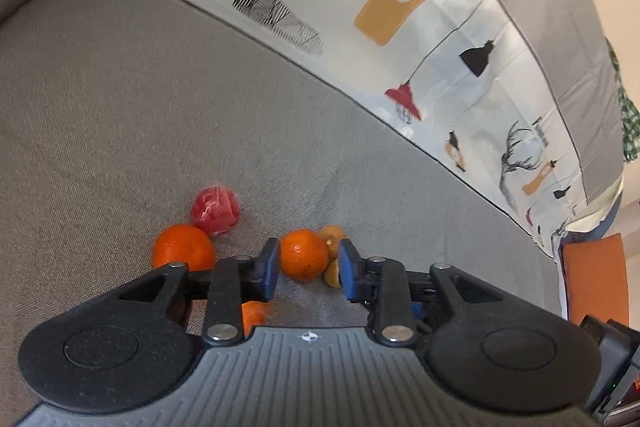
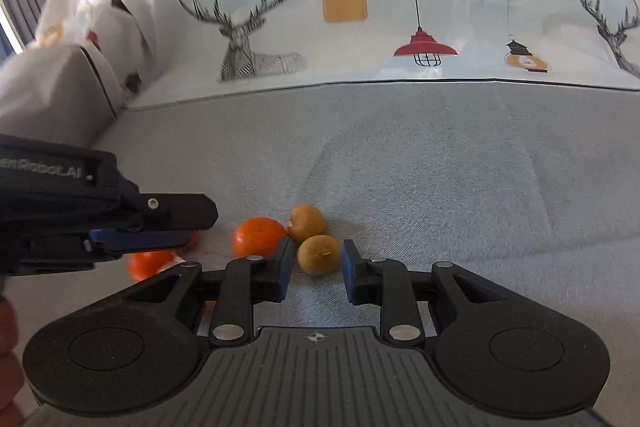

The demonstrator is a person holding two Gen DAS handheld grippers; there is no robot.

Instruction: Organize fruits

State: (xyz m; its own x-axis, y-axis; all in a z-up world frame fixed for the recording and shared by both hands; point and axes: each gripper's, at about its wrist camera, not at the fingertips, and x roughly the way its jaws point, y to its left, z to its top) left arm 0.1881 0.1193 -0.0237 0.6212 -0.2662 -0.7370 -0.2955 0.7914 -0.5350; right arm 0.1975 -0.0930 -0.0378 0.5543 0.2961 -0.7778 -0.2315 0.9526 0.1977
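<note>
Blue pads (image 1: 270,269) of the left gripper (image 1: 308,271) stood spread, pinching nothing, with an orange (image 1: 303,254) on the gray couch (image 1: 120,107) just past them. Right gripper (image 2: 316,273) was spread too, near a brown fruit (image 2: 318,254). Far left lay a red fruit (image 1: 216,209).

In the left wrist view our left tool (image 1: 308,271) is hiding most of a low orange (image 1: 256,315) and part of the brown fruit (image 1: 332,274). In the right wrist view it is covering the red fruit (image 2: 194,238) and half of another orange (image 2: 148,263).
</note>
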